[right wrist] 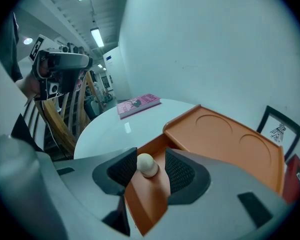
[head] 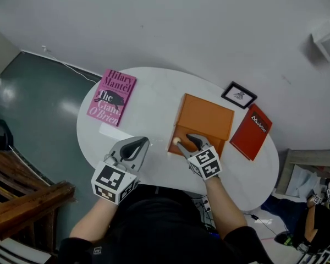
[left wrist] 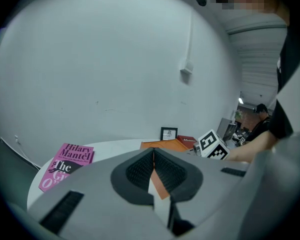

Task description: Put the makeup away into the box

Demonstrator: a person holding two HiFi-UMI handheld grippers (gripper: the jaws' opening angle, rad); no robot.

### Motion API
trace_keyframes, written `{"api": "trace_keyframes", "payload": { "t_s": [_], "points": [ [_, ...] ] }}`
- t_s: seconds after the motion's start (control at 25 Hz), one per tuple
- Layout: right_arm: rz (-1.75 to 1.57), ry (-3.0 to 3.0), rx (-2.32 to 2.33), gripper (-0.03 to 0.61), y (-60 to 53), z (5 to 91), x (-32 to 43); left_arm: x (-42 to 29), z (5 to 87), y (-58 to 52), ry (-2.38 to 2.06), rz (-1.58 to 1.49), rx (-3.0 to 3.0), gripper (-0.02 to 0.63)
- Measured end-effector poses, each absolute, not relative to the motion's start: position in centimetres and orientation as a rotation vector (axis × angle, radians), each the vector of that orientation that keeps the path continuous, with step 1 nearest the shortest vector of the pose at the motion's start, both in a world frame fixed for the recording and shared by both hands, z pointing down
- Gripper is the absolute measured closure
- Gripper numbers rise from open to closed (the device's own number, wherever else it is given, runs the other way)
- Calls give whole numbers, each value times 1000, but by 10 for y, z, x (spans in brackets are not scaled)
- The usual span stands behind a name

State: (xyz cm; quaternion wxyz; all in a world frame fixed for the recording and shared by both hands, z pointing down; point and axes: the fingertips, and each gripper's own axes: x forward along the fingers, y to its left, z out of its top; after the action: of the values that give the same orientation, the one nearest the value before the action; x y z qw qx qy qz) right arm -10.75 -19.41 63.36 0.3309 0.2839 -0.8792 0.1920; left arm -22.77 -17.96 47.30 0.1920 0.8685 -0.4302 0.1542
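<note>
The right tongs point(head: 186, 141) are reaching down over the near left corner of the orange box point(head: 206, 114) on the white tabletop point(head: 148, 100). In the right gripper view these tongs point(right wrist: 152, 178) are standing apart around a beige makeup sponge point(right wrist: 146, 164). The sponge is sitting against the left pad with a gap showing at the other pad, so nothing is clamping it. It is resting in the box's open drawer point(right wrist: 150, 199), close to the drawer's front end. From the head view only a small pale part of the sponge point(head: 176, 141) is showing beside the tongs, which are hiding most of the drawer.

The left tongs point(head: 143, 142) are hovering over the tabletop, well apart from the box. In the left gripper view their point(left wrist: 153, 159) pads are meeting, with nothing between them.

A pink book point(head: 111, 97) is lying at the tabletop's left side. A red book point(head: 252, 132) and a small framed picture point(head: 238, 94) are lying beyond the box's right side. In the right gripper view the red book point(right wrist: 297, 179) is being cut off by the frame edge, and its cover print is too small to make out.
</note>
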Motion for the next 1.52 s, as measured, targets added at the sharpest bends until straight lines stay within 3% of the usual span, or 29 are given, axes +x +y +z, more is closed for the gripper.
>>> {"api": "trace_keyframes", "payload": {
  "t_s": [0.4, 0.8, 1.04, 1.52],
  "points": [
    [460, -2325, 930, 403, -189, 572, -73, -219, 437, -181, -1143, 345, 2566, 600],
    [364, -2418, 1061, 410, -180, 503, -96, -230, 419, -174, -1085, 247, 2654, 600],
    [264, -2507, 1177, 506, -182, 444, -107, -234, 402, -180, -1079, 140, 2685, 600],
    [-58, -2637, 1125, 540, -164, 367, -88, -210, 382, -188, -1148, 140, 2699, 600]
  ]
}}
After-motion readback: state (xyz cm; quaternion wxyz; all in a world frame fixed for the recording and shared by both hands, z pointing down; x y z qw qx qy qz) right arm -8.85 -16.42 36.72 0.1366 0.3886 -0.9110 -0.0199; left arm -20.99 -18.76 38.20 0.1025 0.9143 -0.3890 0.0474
